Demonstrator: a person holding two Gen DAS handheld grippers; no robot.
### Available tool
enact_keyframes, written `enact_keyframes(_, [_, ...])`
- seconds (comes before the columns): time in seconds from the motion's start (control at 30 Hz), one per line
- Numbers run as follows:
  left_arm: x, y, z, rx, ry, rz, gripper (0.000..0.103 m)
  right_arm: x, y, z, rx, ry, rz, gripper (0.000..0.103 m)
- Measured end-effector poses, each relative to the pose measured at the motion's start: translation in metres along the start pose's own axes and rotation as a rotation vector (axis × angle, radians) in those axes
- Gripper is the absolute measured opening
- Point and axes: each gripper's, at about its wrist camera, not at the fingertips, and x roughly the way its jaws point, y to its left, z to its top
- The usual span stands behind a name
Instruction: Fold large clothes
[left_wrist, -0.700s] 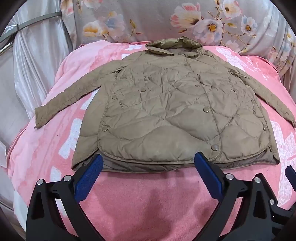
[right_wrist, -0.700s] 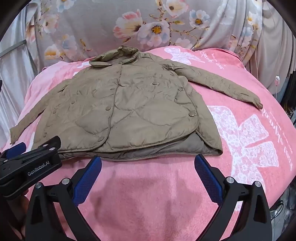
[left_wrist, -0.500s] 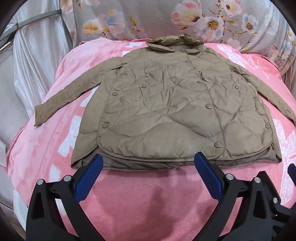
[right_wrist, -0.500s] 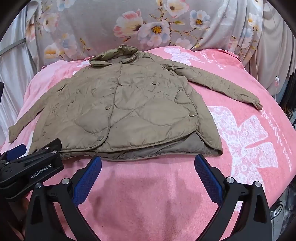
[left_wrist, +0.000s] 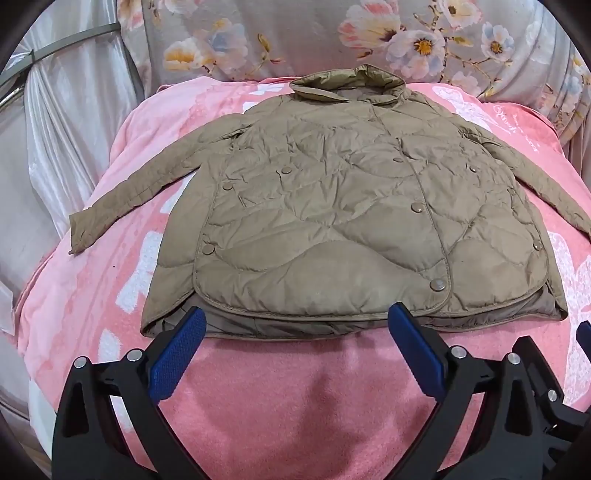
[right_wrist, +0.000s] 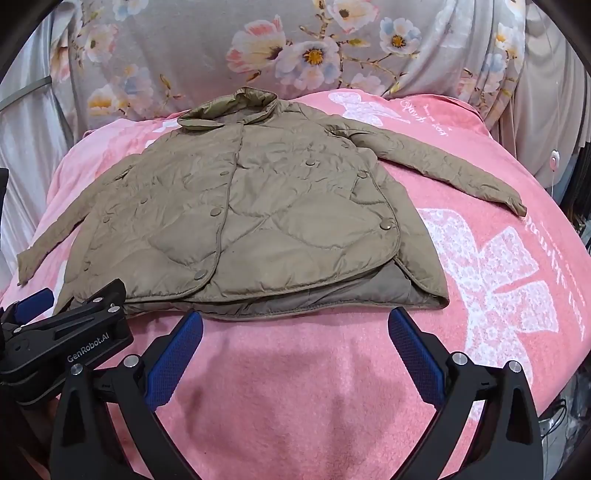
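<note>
A khaki quilted jacket (left_wrist: 332, 221) lies flat and buttoned on a pink blanket (left_wrist: 280, 391), collar at the far end, both sleeves spread out to the sides. It also shows in the right wrist view (right_wrist: 251, 221). My left gripper (left_wrist: 295, 325) is open and empty, its blue pads at the near hem, left of the middle. My right gripper (right_wrist: 295, 325) is open and empty just short of the hem, toward the jacket's right side. The left gripper's black body (right_wrist: 62, 339) shows at the lower left of the right wrist view.
The pink blanket (right_wrist: 498, 295) with white flower prints covers a raised bed-like surface. A grey floral curtain (left_wrist: 369, 40) hangs behind it. Shiny silver fabric (left_wrist: 55, 129) hangs at the left. Dark clutter and a cable (right_wrist: 554, 162) sit beyond the right edge.
Both grippers have edged forward toward the jacket's near hem, so the jacket sits a little lower and larger in both views. Both stay open and the jacket has not moved.
</note>
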Motion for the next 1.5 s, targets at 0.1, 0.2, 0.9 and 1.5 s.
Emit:
enact_keyframes(0.1, [0.001, 0.002, 0.000, 0.001, 0.001, 0.003, 0.096, 0.001, -0.001, 0.000, 0.002, -0.002, 0.001, 0.098])
enact_keyframes(0.2, [0.001, 0.005, 0.000, 0.001, 0.000, 0.006, 0.096, 0.001, 0.001, -0.001, 0.001, -0.006, 0.001, 0.098])
enact_keyframes(0.9, [-0.012, 0.007, -0.004, -0.014, -0.002, 0.012, 0.097, -0.002, -0.001, 0.002, 0.004, -0.009, 0.002, 0.098])
enact_keyframes(1.5, [-0.016, 0.018, -0.010, -0.036, 0.006, 0.026, 0.096, -0.006, 0.010, -0.001, -0.017, -0.010, 0.024, 0.098])
